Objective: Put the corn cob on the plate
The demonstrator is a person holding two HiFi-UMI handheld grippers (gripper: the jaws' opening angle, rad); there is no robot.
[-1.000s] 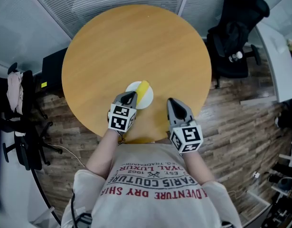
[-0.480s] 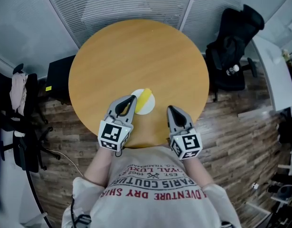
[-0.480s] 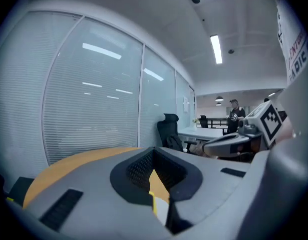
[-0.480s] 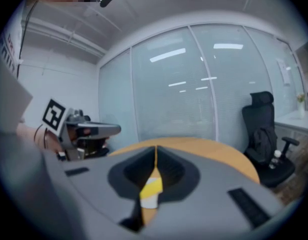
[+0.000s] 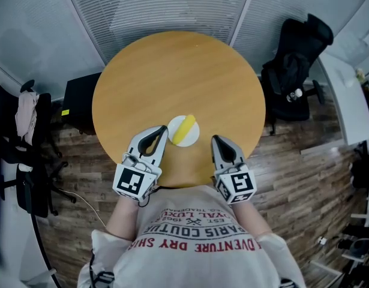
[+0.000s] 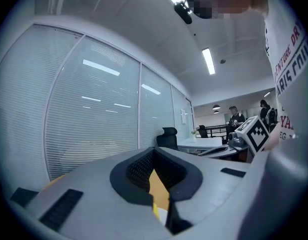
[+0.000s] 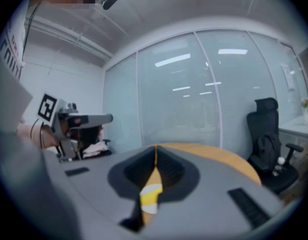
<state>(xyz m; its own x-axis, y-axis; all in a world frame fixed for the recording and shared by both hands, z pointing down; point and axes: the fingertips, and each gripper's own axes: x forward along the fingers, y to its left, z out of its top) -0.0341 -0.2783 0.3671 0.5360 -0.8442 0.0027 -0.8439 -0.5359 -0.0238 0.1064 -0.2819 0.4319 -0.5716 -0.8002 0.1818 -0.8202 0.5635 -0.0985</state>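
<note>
A yellow corn cob (image 5: 183, 129) lies on a small white plate (image 5: 193, 138) near the front edge of the round wooden table (image 5: 178, 71). My left gripper (image 5: 163, 129) hangs just left of the plate, shut and empty, its tips close to the plate's rim. My right gripper (image 5: 214, 139) is a little to the right of the plate, also shut with nothing in it. In the right gripper view the cob (image 7: 149, 196) shows through the slit below the closed tips (image 7: 155, 149). The left gripper view looks level past its closed jaws (image 6: 154, 152) toward glass walls.
A black office chair (image 5: 298, 53) stands right of the table. A black cabinet (image 5: 79, 101) and chairs draped with clothes (image 5: 25, 131) are at the left. Blinds and glass partitions run behind the table. The person's torso is against the table's near edge.
My left gripper has risen and drawn back from the plate toward the person, staying shut. The right gripper has shifted only slightly. The corn cob stays on the plate.
</note>
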